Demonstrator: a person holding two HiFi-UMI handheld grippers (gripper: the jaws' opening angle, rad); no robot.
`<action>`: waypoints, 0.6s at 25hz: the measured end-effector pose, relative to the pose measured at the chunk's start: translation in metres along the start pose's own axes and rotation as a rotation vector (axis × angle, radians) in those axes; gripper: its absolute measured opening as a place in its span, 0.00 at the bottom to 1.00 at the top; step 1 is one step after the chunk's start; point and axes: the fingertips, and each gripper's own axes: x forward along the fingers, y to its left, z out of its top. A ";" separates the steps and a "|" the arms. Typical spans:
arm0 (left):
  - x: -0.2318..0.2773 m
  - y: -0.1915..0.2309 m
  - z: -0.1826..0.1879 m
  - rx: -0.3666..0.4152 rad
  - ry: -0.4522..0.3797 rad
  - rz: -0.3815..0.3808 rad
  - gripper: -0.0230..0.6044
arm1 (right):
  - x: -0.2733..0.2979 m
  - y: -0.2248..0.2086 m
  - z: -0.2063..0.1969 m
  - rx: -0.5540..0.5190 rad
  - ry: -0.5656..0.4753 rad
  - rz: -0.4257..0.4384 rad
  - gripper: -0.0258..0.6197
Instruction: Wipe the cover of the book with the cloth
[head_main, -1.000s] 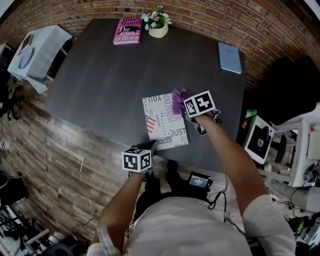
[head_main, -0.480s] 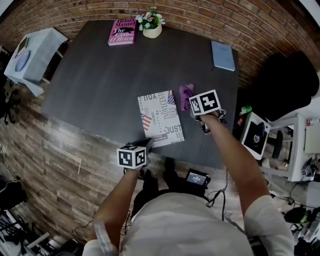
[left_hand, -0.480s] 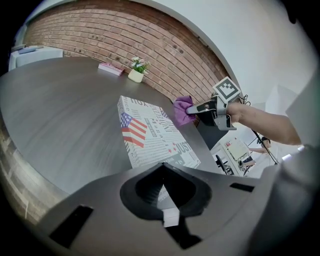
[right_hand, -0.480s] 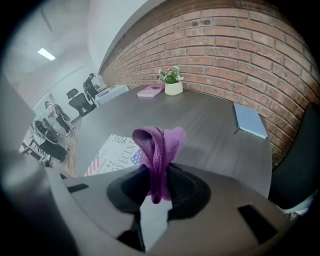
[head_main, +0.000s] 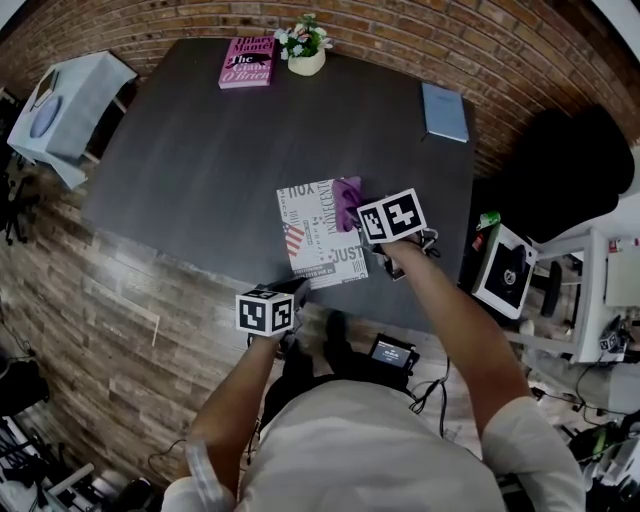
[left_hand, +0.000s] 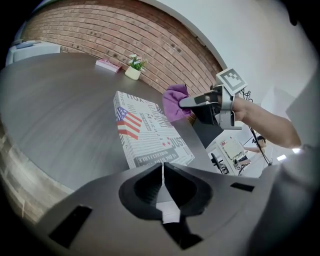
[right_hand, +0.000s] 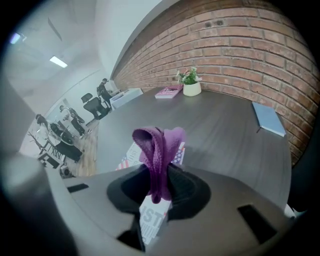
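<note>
Right gripper (right_hand: 159, 186): fingers clamped on purple cloth (right_hand: 157, 142), which hides far-right corner of book (head_main: 315, 238). Left gripper (left_hand: 163, 172): fingers nearly together, just easing apart, nothing between.

I am counting three books lying on the counter (head_main: 200, 150): a newsprint-patterned book (head_main: 322, 233), a pink book (head_main: 246, 62) and a pale blue book (head_main: 444, 111). I am also seeing one purple cloth (head_main: 347, 200), one potted plant (head_main: 305, 48) and two grippers, the left gripper (left_hand: 162, 170) and the right gripper (right_hand: 159, 180).

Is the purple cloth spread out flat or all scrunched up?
Scrunched up. The purple cloth is bunched in folds, pinched in the right claw.
</note>
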 end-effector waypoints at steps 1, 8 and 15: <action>0.000 0.001 -0.001 -0.005 0.004 0.003 0.06 | 0.003 0.008 -0.001 -0.002 0.004 0.019 0.18; 0.001 0.003 0.001 -0.027 0.002 0.004 0.05 | 0.025 0.064 -0.010 0.000 0.055 0.162 0.18; 0.002 0.002 0.001 -0.029 0.005 0.016 0.05 | 0.044 0.113 -0.017 0.056 0.095 0.316 0.18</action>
